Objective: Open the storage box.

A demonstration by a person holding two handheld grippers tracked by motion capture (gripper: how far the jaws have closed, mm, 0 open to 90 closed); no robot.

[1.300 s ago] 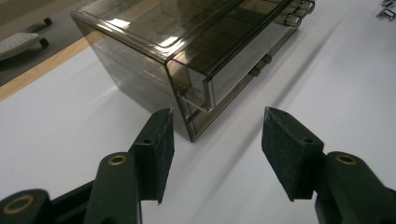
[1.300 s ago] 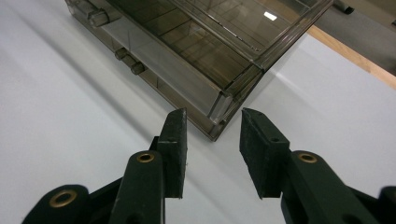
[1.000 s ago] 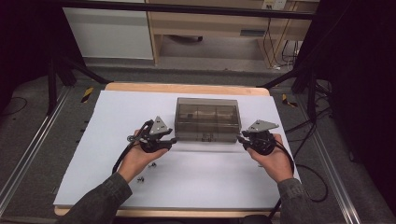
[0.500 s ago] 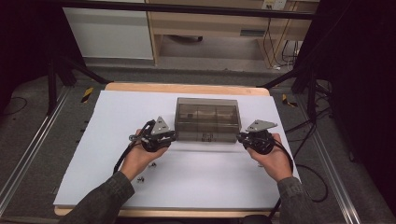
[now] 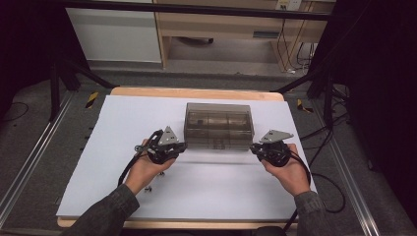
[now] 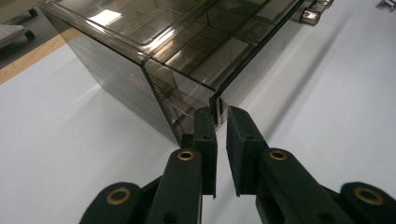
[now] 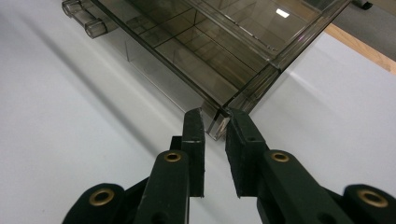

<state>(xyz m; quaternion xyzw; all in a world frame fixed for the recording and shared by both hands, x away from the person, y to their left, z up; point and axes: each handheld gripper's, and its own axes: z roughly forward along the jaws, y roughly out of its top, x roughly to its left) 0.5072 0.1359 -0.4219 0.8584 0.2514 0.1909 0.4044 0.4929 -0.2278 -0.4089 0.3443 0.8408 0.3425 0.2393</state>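
- Smoky clear plastic box [image 5: 219, 126] with a lid stands near the middle of the white sheet [image 5: 98, 162] that covers the wooden bench [image 5: 196, 93], its long front side towards the person.
- Inside the box, dividers split it into compartments; a small clear latch [image 7: 86, 21] juts from the front.
- Left tool [image 5: 180, 146] is at the box's front left corner; in the left gripper view its jaws have just been closing and now stand narrowly apart, with the thin front edge of the lid [image 6: 215, 100] between the tips. Whether the pads actually press on it I cannot tell.
- Right tool [image 5: 253, 147] is at the front right corner; its jaws have been closing too, with the lid's corner between the tips and a small gap on one side.
- Both hands [image 5: 147, 169] rest low on the sheet.
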